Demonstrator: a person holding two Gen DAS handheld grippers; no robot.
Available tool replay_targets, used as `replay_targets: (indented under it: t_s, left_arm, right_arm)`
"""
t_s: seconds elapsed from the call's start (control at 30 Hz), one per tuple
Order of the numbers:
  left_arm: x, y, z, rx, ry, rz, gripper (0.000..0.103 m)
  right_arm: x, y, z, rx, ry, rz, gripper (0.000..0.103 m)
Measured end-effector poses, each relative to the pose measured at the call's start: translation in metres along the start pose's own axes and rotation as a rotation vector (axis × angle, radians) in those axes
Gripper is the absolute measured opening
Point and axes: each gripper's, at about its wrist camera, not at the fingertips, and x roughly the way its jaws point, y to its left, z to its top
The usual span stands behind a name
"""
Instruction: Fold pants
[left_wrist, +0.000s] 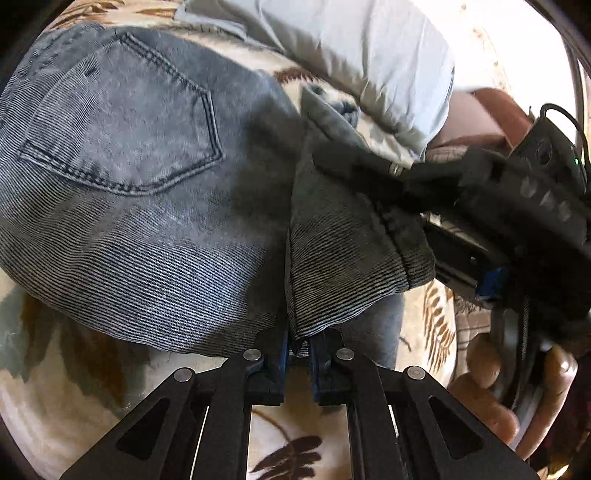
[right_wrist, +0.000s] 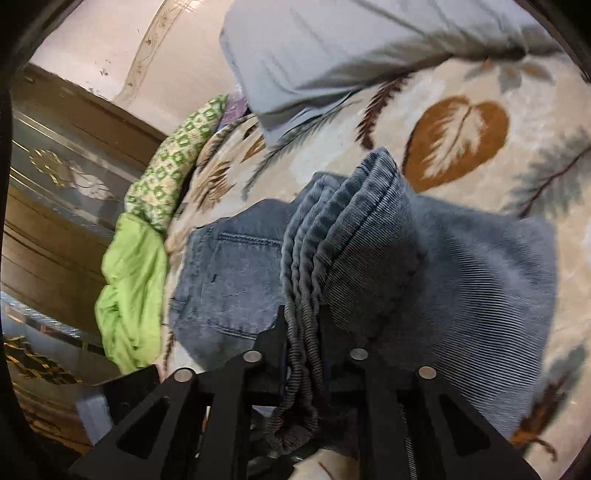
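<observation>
Left wrist: left claw (left_wrist: 299, 349) nipped tight on a lifted fold of the jeans (left_wrist: 129, 177); seat and pocket (left_wrist: 125, 122) lie ahead and leftward on the bed (left_wrist: 74, 387). Right claw (left_wrist: 332, 158) grips the same fold further along.

Right wrist: right claw (right_wrist: 301, 332) clamped on bunched hems (right_wrist: 332, 221); seat flat beyond, long axis running leftward.

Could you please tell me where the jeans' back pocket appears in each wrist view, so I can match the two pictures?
Left wrist: the back pocket fills the upper left, on flat denim.
Right wrist: it lies left of centre, beside the gripped folded legs.
Shared landmark: the grey pillow along the top of both.
</observation>
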Motion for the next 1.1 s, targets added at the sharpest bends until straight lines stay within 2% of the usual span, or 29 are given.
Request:
replay_targets:
  t_s: [0.03, 0.07, 0.1, 0.13, 0.17, 0.2, 0.23, 0.37, 0.43, 0.5, 0.53, 0.6, 0.67, 0.73, 0.83, 0.97, 1.03, 1.1]
  left_arm:
    - [0.000, 0.000, 0.002, 0.000, 0.007, 0.000, 0.011]
    - [-0.002, -0.001, 0.003, -0.001, 0.010, -0.005, 0.017]
    - [-0.010, -0.002, 0.004, -0.004, 0.005, -0.019, 0.029]
    - [-0.016, -0.002, 0.007, -0.003, -0.010, -0.027, 0.036]
    - [-0.024, -0.003, 0.007, 0.000, -0.031, -0.026, 0.049]
    - [-0.033, -0.003, 0.006, 0.000, -0.052, -0.019, 0.058]
    - [-0.039, -0.001, 0.009, 0.001, -0.065, -0.013, 0.059]
    - [-0.046, 0.012, 0.020, -0.062, -0.084, 0.042, 0.059]
    - [-0.040, 0.021, 0.033, -0.102, -0.064, 0.077, 0.058]
    - [-0.032, 0.022, 0.043, -0.093, -0.045, 0.102, 0.057]
    - [-0.028, 0.017, 0.047, -0.075, -0.032, 0.139, 0.055]
    - [-0.023, 0.012, 0.049, -0.037, -0.025, 0.210, 0.034]
    - [-0.029, 0.005, 0.044, -0.027, -0.048, 0.216, 0.032]
    - [-0.033, 0.001, 0.037, -0.017, -0.074, 0.207, 0.030]
    - [-0.045, 0.000, 0.016, -0.025, -0.069, 0.175, 0.026]
    - [-0.064, -0.006, -0.001, -0.026, -0.110, 0.139, 0.026]
    - [-0.059, 0.000, -0.006, -0.031, -0.104, 0.167, 0.026]
    - [-0.047, 0.009, -0.010, -0.026, -0.073, 0.189, 0.027]
  right_arm:
    - [-0.002, -0.003, 0.000, 0.029, 0.006, 0.015, 0.029]
    - [-0.007, -0.004, 0.001, 0.042, 0.004, 0.026, 0.041]
    - [-0.016, -0.001, 0.002, 0.041, -0.012, 0.026, 0.048]
    - [-0.030, 0.004, 0.002, 0.031, -0.043, 0.005, 0.062]
    - [-0.044, 0.008, 0.001, 0.017, -0.079, -0.012, 0.067]
    - [-0.062, 0.012, -0.001, 0.002, -0.117, -0.012, 0.067]
    - [-0.074, 0.012, -0.004, 0.001, -0.135, -0.008, 0.066]
    - [-0.107, -0.013, -0.020, 0.042, -0.185, -0.093, 0.066]
    - [-0.108, -0.040, -0.030, 0.101, -0.177, -0.132, 0.066]
    - [-0.101, -0.063, -0.042, 0.142, -0.164, -0.184, 0.066]
    - [-0.097, -0.070, -0.046, 0.158, -0.156, -0.201, 0.064]
    - [-0.085, -0.082, -0.052, 0.190, -0.128, -0.198, 0.052]
    - [-0.073, -0.091, -0.056, 0.202, -0.092, -0.200, 0.039]
    - [-0.061, -0.091, -0.060, 0.195, -0.057, -0.220, 0.032]
    - [-0.058, -0.089, -0.063, 0.172, -0.044, -0.237, 0.009]
    - [-0.088, -0.071, -0.058, 0.128, -0.094, -0.210, 0.006]
    - [-0.093, -0.063, -0.056, 0.098, -0.095, -0.235, 0.006]
    - [-0.081, -0.066, -0.057, 0.080, -0.062, -0.285, 0.007]
